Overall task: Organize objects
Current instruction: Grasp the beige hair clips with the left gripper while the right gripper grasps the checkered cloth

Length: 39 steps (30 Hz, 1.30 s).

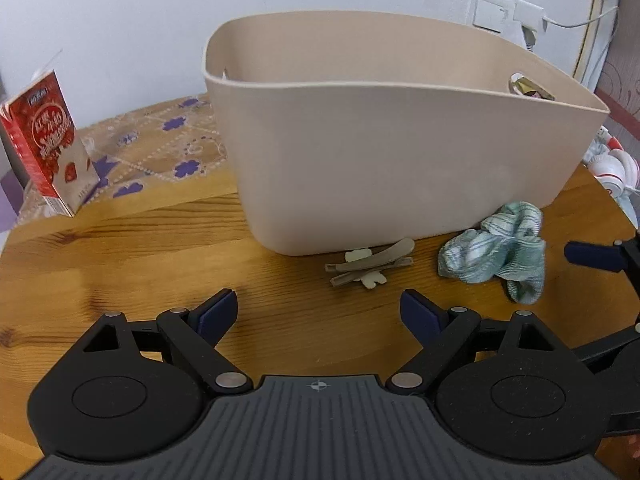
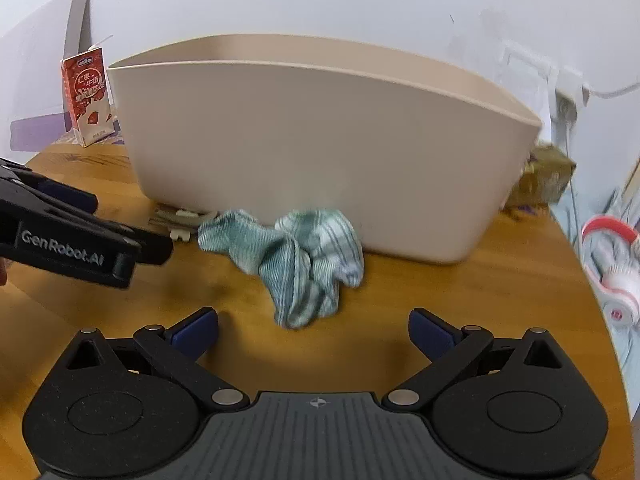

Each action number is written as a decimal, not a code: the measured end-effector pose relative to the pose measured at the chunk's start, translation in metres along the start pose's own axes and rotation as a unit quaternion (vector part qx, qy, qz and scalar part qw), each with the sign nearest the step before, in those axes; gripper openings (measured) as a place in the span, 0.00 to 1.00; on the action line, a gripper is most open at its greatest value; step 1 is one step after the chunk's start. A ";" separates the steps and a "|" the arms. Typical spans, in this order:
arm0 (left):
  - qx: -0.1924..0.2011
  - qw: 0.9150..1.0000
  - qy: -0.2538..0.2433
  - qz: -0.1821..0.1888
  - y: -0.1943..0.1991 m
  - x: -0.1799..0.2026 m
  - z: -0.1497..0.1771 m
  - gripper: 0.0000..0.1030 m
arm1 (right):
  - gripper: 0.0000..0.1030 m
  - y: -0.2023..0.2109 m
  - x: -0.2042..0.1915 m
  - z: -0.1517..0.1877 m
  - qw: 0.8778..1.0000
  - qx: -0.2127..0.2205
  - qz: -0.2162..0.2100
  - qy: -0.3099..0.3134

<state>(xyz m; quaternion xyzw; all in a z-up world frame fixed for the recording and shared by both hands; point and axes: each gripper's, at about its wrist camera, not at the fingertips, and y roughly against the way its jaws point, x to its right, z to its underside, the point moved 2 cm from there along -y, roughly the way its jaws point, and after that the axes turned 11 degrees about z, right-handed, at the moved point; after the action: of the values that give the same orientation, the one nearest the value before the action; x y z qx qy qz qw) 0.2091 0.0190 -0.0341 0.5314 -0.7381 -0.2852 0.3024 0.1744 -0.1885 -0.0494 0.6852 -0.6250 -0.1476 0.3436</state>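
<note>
A beige plastic basket (image 1: 384,160) stands on the round wooden table (image 1: 120,264); it also shows in the right wrist view (image 2: 320,148). Two beige hair clips (image 1: 370,266) lie crossed at its front foot, and show partly in the right wrist view (image 2: 180,220). A crumpled green-and-white cloth (image 1: 500,250) lies to their right, in front of my right gripper (image 2: 314,332), which is open and empty just short of the cloth (image 2: 304,256). My left gripper (image 1: 318,312) is open and empty, just short of the clips. A red milk carton (image 1: 44,136) stands at the far left.
A patterned mat (image 1: 160,152) covers the table's far left part. A gold wrapped object (image 2: 544,180) sits behind the basket's right end. Red-and-white headphones (image 2: 612,268) lie off the table's right edge. A wall with sockets (image 1: 504,16) is behind.
</note>
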 end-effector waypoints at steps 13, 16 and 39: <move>0.026 0.999 0.016 -0.011 -0.015 0.012 -0.003 0.88 | 0.12 -0.008 0.030 -0.002 0.998 -0.007 -0.006 -0.064; 0.040 0.999 0.019 -0.029 -0.022 0.019 -0.004 0.87 | 0.11 -0.009 0.037 -0.001 0.997 -0.009 -0.004 -0.075; 0.054 0.998 0.025 -0.017 -0.005 0.020 0.004 0.13 | 0.08 0.005 0.042 0.011 0.996 -0.009 -0.023 -0.090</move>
<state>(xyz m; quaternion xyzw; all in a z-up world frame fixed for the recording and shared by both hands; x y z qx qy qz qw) 0.2036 -0.0008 -0.0376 0.5659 -0.7358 -0.2367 0.2869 0.1712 -0.2313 -0.0449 0.6805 -0.6356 -0.2222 0.2891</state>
